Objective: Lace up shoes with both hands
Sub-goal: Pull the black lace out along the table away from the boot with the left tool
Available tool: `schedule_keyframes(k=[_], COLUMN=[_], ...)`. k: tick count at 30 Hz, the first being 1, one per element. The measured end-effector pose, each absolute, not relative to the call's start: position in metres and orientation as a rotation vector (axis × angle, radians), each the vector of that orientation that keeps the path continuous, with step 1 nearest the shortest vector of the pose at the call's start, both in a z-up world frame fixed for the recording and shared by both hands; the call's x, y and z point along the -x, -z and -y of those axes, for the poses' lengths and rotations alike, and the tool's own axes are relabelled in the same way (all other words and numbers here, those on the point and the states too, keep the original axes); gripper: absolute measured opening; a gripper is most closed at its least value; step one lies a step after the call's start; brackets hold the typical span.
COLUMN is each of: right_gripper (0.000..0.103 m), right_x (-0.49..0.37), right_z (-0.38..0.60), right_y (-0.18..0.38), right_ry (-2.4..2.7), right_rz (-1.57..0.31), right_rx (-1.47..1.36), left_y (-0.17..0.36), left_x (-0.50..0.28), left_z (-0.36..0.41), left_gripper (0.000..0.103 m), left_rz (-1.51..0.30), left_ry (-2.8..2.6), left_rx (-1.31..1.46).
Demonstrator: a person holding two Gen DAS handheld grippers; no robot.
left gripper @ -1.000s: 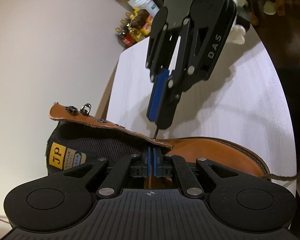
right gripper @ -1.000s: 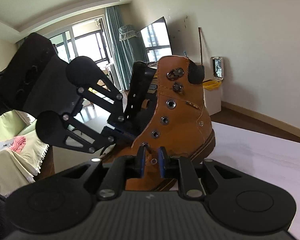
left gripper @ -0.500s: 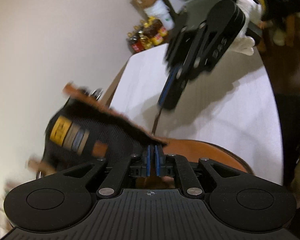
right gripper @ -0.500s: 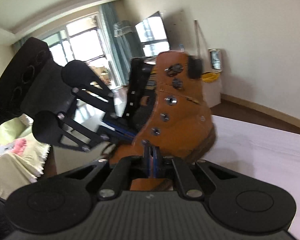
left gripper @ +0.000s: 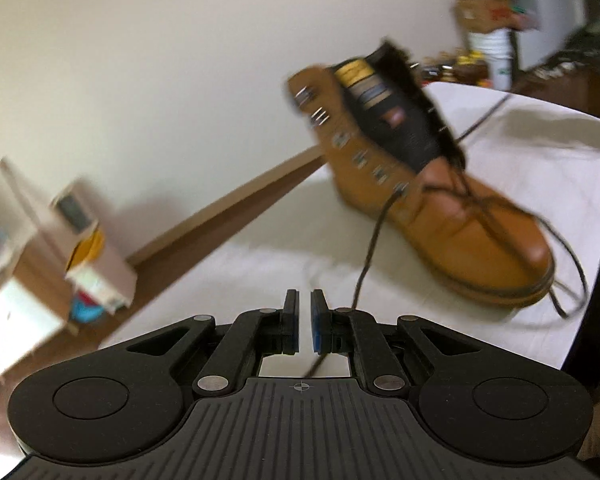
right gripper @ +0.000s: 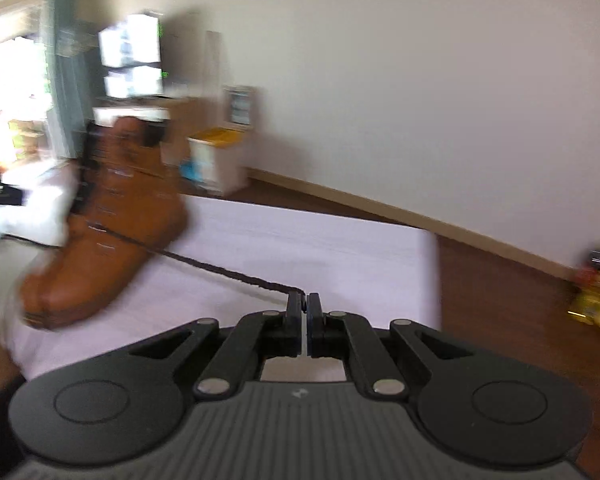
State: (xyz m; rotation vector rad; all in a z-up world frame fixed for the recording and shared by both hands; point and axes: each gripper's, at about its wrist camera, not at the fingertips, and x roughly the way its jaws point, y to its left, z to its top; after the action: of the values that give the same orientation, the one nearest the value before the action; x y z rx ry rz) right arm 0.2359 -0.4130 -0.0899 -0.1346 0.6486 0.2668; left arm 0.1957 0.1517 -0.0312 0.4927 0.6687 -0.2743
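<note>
surface: white table (left gripper: 260, 264) | on it: tan boot (left gripper: 440, 200), trailing dark lace (left gripper: 370, 256)

probably a home living room: curtained window (right gripper: 8, 92), wall television (right gripper: 134, 56).

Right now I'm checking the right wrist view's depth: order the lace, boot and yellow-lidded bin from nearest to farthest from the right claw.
1. lace, pinched in the right claw, running left.
2. boot, left on the table.
3. yellow-lidded bin, beyond the table by the wall.
</note>
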Motion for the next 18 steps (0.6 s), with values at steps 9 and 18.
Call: schedule_keyframes(k=[9,18], right_gripper=[0.003,0.003], right_x=[-0.177,-0.133], right_z=[0.498,0.484], right_y=[0.084,0.078], right_ry=[0.194,0.121], right_rz=[-0.648,-0.618], right_rx=[0.147,0.016], left_y=[0.038,0.047], left_x=[-0.172,-0.140], left_z=[-0.204,-0.257], left_gripper=[0.015,0.026], left_rz=[-0.702,-0.717], left_ry=[0.062,0.001], left_rx=[-0.438,-0.526])
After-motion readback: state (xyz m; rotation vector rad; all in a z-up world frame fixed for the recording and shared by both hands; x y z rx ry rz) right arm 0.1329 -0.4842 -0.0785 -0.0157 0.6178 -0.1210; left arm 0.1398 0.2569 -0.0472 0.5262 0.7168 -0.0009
